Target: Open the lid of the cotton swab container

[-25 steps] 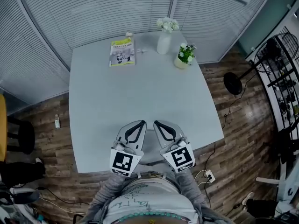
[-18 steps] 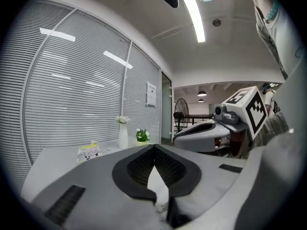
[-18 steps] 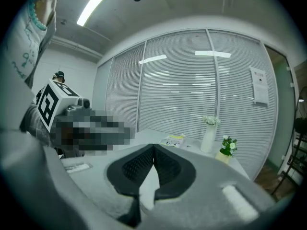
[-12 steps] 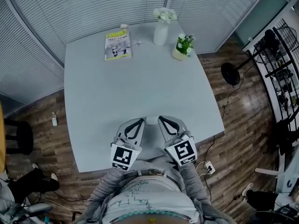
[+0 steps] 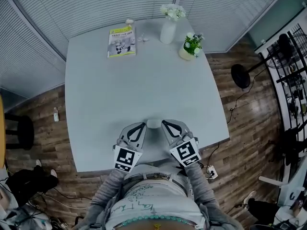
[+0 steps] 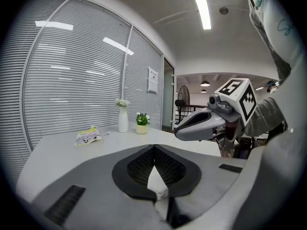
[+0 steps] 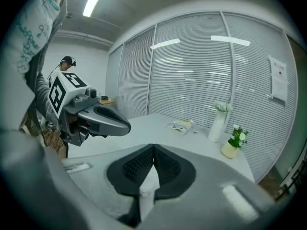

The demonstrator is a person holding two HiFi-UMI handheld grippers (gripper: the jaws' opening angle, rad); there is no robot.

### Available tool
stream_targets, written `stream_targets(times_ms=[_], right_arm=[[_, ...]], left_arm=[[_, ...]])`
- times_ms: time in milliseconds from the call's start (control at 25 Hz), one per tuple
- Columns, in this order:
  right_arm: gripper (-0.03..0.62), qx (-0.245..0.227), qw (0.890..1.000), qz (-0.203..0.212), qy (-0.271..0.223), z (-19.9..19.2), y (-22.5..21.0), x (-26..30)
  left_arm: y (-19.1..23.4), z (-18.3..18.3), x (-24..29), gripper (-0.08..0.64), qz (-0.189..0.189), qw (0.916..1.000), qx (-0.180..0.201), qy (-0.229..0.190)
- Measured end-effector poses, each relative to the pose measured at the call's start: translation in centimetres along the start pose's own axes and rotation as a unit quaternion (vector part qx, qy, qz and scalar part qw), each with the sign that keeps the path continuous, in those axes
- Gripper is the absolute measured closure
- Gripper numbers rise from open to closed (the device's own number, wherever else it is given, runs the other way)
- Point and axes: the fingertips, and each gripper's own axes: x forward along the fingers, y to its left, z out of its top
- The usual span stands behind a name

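Head view alone shows the cotton swab container [image 5: 153, 123], a small pale round thing on the grey table [image 5: 120, 90] near its front edge, between the tips of the left gripper [image 5: 142, 125] and the right gripper [image 5: 164, 123]. Each gripper view shows its own jaws pressed together with nothing clamped, tilted slightly down across the table. At the far end stand a booklet [image 5: 121, 41], a white vase [image 5: 168, 31] and a potted plant [image 5: 190, 48], well apart from the grippers.
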Motion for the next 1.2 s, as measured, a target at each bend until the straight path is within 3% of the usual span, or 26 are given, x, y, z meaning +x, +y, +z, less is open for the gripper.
stream_targets(times_ms=[360, 840, 1000, 1200], right_arm=[[0.592, -0.009, 0.998, 0.032, 0.056, -5.1, 0.4, 1.4], [0.588, -0.004, 0.991, 0.085, 0.105, -10.0, 1.0, 3.0], [0.527, -0.001, 0.986, 0.109, 0.123, -11.6, 1.3, 3.4], [0.405, -0.013, 0.979, 0.146, 0.143, -13.5, 1.9, 4.5]], left_arm=[[-0.1, -5.6, 1.5, 0.561, -0.018, 0.9971, 0.017, 0.072], [-0.3, -11.9, 2.8, 0.537, -0.068, 0.9847, 0.018, 0.159], [-0.5, -13.5, 3.2, 0.472, -0.093, 0.9781, 0.023, 0.185], [-0.6, -15.0, 4.2, 0.364, -0.130, 0.9669, 0.058, 0.212]])
